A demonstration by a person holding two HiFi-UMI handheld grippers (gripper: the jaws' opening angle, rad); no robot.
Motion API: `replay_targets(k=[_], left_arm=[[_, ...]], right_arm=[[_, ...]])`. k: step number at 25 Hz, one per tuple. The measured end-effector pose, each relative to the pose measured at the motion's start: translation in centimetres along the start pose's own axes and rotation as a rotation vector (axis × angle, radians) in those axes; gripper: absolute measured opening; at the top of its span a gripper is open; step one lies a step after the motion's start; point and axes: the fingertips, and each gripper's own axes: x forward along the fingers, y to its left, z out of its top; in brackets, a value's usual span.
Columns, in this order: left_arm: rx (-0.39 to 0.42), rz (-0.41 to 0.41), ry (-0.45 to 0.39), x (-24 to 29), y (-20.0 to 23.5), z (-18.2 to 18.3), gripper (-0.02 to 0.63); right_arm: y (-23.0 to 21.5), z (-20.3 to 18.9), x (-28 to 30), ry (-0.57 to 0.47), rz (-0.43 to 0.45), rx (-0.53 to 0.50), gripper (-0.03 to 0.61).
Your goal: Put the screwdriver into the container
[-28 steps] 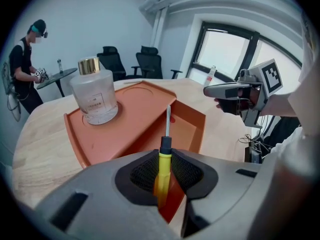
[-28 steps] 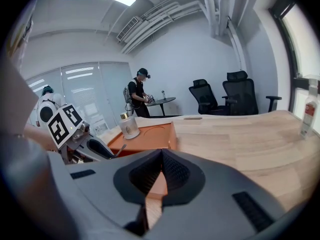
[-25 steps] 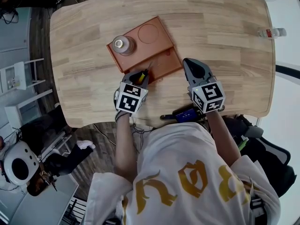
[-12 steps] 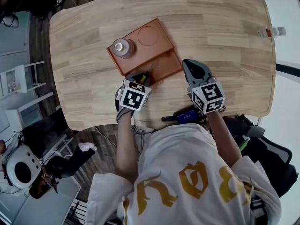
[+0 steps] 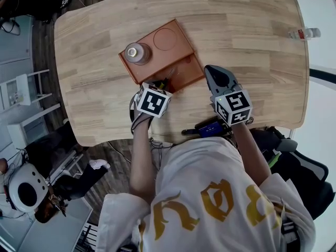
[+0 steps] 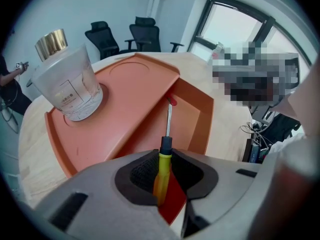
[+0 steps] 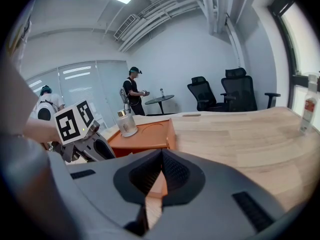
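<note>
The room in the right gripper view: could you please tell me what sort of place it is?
Most likely an office meeting room. Black swivel chairs stand behind a large wooden table, and a small round table stands farther back beside a wall of tall glass panels.

Pale-walled office, 2 black chairs [image 7: 239,86] near a window [image 7: 302,49].
</note>
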Motion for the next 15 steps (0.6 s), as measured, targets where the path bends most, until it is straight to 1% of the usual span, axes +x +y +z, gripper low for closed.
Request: replay_targets(k=[6, 11, 15], left_arm=[[0.012, -0.012, 0.091, 0.8, -0.2, -0.1, 0.078], [0.007, -0.017, 0.141, 1.2, -0.3, 0.0, 0.080], [0.023, -0.024, 0.190, 1.7, -0.5, -0.2, 0.079]], right_arm=[[-0.2, -0.1, 0.0, 0.007, -0.002, 0.001, 0.009], [-0.4, -0.4, 0.1, 0.016, -0.002, 0.003, 0.009], [-0.3, -0.6, 0.3, 0.022, 0.001, 0.008, 0.009]])
